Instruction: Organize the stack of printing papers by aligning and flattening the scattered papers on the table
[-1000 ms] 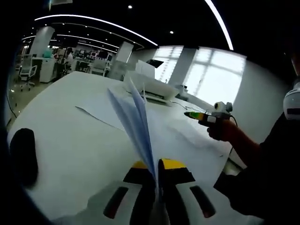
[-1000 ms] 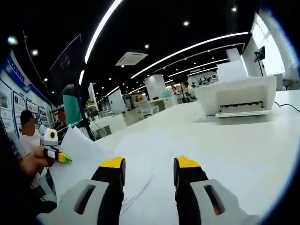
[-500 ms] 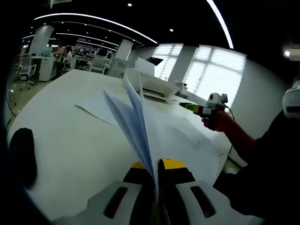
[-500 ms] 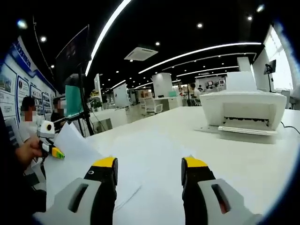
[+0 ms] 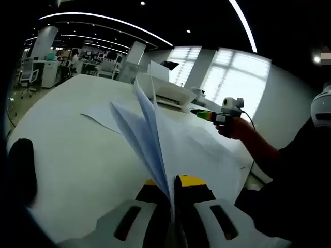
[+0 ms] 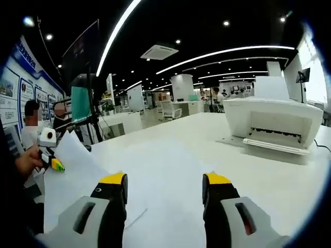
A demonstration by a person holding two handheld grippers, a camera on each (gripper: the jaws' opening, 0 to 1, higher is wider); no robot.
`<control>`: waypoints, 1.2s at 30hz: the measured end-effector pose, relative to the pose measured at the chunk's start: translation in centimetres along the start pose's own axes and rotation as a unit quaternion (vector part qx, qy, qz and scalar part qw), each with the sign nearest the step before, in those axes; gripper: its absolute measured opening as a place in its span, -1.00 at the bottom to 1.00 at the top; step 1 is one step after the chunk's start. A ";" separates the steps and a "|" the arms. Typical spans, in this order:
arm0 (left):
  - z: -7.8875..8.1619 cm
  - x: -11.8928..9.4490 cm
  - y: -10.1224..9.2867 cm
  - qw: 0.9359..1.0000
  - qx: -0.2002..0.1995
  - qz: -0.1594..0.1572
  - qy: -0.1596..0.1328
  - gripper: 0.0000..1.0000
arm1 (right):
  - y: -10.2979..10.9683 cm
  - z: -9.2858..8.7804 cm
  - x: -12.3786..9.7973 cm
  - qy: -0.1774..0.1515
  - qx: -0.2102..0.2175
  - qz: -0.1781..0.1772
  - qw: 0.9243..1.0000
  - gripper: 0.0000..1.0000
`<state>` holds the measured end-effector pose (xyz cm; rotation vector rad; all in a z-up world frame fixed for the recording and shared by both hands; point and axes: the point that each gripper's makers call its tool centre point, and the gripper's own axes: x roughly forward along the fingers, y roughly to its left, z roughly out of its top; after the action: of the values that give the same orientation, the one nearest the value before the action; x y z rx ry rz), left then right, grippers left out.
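Observation:
My left gripper [image 5: 171, 187] is shut on a bundle of white printing papers [image 5: 147, 134], held edge-on and fanning upward above the white table [image 5: 72, 134]. More loose sheets [image 5: 106, 118] lie flat on the table behind them. The right gripper [image 5: 206, 115] comes in from the right, held in a hand, above the sheets. In the right gripper view my right gripper [image 6: 164, 188] is open over the table [image 6: 176, 155] with nothing between its jaws. The lifted papers [image 6: 72, 160] and the left gripper [image 6: 54, 164] appear at the left, held by a hand.
A white printer [image 6: 271, 121] stands on the table at the right; it is also behind the papers as the printer [image 5: 163, 90]. A black object [image 5: 20, 168] lies at the table's left edge. People [image 6: 32, 116] sit at the far left. Office desks fill the background.
The right gripper has risen slightly and drifted left in the left gripper view. The right gripper view has swung so the printer sits nearer the right. The held papers stay clamped.

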<state>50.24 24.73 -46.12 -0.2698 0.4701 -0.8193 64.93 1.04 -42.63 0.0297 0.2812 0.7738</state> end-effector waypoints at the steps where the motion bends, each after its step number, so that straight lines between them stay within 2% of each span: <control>1: 0.0 0.0 0.0 1.000 0.000 0.000 0.000 -0.84 | -0.3 0.1 0.1 0.000 0.000 -0.001 1.000 0.10; 9: 0.1 0.2 -0.2 1.000 -0.001 -0.001 -0.001 -0.84 | -1.6 0.5 1.4 0.001 -0.007 0.005 1.000 0.15; 36: 0.1 0.7 -1.0 1.000 0.000 -0.005 0.006 -0.84 | -2.4 0.5 4.2 0.025 -0.024 0.021 0.999 0.28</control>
<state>50.06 23.52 -45.86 -0.2677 0.4795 -0.8318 69.59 2.32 -43.43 -0.0293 0.3100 0.8238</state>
